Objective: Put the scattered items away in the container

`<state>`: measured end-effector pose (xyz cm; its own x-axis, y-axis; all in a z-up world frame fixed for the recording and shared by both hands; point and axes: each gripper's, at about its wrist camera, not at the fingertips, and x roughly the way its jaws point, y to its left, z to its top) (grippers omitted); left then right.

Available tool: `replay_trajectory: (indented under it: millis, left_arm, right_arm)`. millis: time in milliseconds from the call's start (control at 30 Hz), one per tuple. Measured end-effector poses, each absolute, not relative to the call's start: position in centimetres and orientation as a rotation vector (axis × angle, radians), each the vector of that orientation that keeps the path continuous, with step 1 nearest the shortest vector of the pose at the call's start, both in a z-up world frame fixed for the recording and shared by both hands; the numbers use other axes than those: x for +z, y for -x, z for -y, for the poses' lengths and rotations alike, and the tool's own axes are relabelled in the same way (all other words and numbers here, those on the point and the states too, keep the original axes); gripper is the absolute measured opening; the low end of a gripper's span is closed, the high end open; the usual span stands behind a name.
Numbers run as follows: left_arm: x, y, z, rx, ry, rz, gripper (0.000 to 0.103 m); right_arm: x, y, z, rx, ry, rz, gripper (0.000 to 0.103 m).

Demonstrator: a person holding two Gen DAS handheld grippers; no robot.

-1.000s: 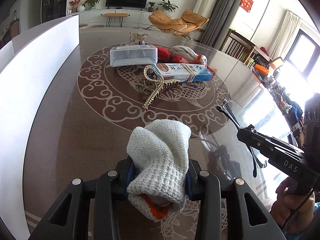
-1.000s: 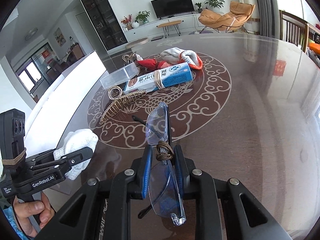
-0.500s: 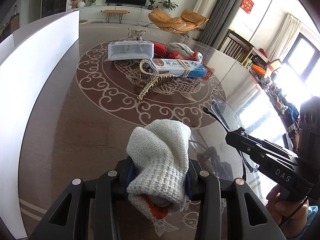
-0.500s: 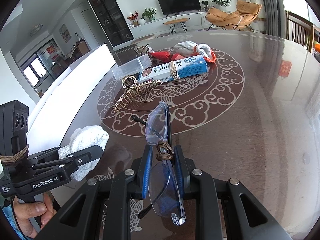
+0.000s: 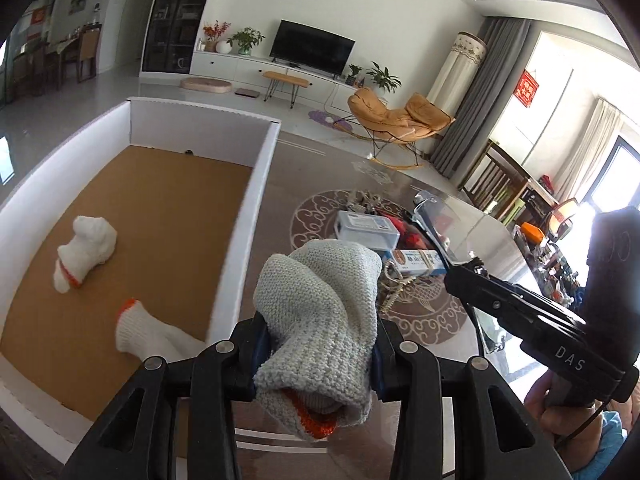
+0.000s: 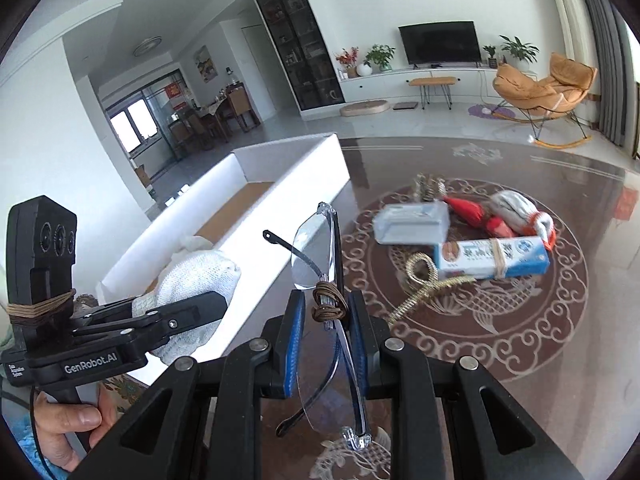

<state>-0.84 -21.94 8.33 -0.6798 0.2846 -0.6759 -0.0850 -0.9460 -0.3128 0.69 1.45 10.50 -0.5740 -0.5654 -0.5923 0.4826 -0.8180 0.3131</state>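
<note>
Gripping a rolled white knit glove [image 5: 320, 320] with an orange cuff, the left claw [image 5: 316, 344] has its jaws pressed against both sides of the bundle, just beside the near right wall of the white cardboard box [image 5: 244, 240]. That box stands along the left edge of the dark glass-topped bench [image 6: 560, 360]; two more white gloves [image 5: 86, 248] with orange cuffs lie on its brown floor. The right claw [image 6: 326, 324] is almost fully closed on a pair of rimless glasses [image 6: 320, 248], pinched at the bridge where a brown cord is wound, one lens pointing forward and the other back toward the camera. A hand [image 6: 68, 420] holds the left tool's handle low in the right wrist view.

Out on the round scroll pattern in the middle of the bench sit a clear plastic box [image 6: 410, 222], a blue-and-white toothpaste carton [image 6: 492, 258] with rubber bands around it, a gold hair claw clip [image 6: 428, 280] just in front of the carton, a red cloth item [image 6: 476, 216] and another rolled glove [image 6: 520, 212] behind it.
</note>
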Motion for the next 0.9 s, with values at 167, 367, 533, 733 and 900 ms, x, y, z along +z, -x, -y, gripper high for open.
replay_trajectory:
  millis: [167, 367, 533, 733, 900]
  left_arm:
    - [8.3, 2.4, 32.0, 2.827, 1.268, 0.427, 0.04]
    - [5.9, 3.2, 38.3, 2.884, 1.41, 0.51, 0.042]
    - [3.1, 3.7, 40.0, 2.847, 1.571, 0.562, 0.059]
    - [2.4, 3.5, 40.3, 2.865, 1.565, 0.604, 0.077]
    - [3.4, 3.7, 38.7, 2.879, 1.5, 0.603, 0.077]
  right_arm:
    - [13.7, 0.7, 10.3, -2.206, -0.831, -0.003, 0.022]
    - [10.7, 4.7, 21.1, -2.08, -0.916, -0.133, 0.023]
    - [5.5, 9.4, 24.9, -1.988, -1.222, -0.09, 0.044]
    - [5.0, 10.7, 24.2, -2.02, -1.249, -0.061, 0.051]
    - [6.8, 9.2, 19.5, -2.098, -1.162, 0.052, 0.051]
